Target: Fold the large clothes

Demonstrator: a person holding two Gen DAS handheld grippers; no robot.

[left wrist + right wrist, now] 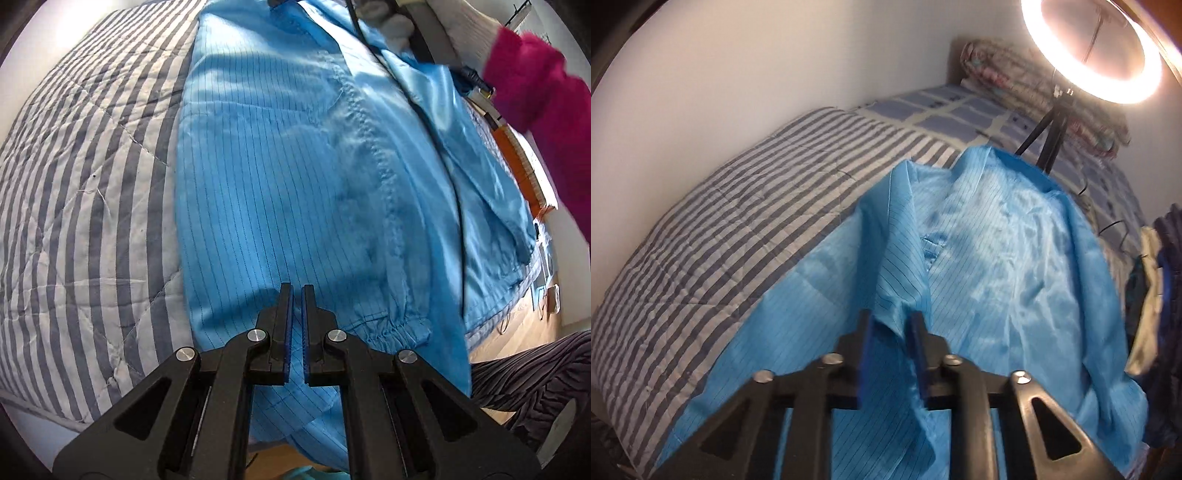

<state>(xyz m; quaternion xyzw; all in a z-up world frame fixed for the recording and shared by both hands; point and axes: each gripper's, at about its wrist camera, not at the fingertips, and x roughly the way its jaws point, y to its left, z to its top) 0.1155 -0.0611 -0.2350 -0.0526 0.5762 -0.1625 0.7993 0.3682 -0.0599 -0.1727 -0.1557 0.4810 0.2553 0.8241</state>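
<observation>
A large light-blue pinstriped garment [280,177] lies spread on a bed with a grey-and-white striped quilt [81,177]. Its elastic cuff [399,328] lies near the bed's edge. My left gripper [297,291] hovers over the garment's lower part, its jaws nearly closed with a thin gap and nothing between them. In the right wrist view the garment [1004,273] is lifted into a ridge. My right gripper [892,317] is shut on a raised fold of the blue fabric [897,258]. The right hand in a white glove and pink sleeve [535,85] shows at the top right of the left wrist view.
A lit ring light [1093,44] on a black tripod [1049,136] stands on the bed beyond the garment. A blue checked sheet [960,114] and a rolled floral blanket [1034,85] lie at the head. Dark clothes [1160,295] hang at right. Wooden floor [517,332] lies beside the bed.
</observation>
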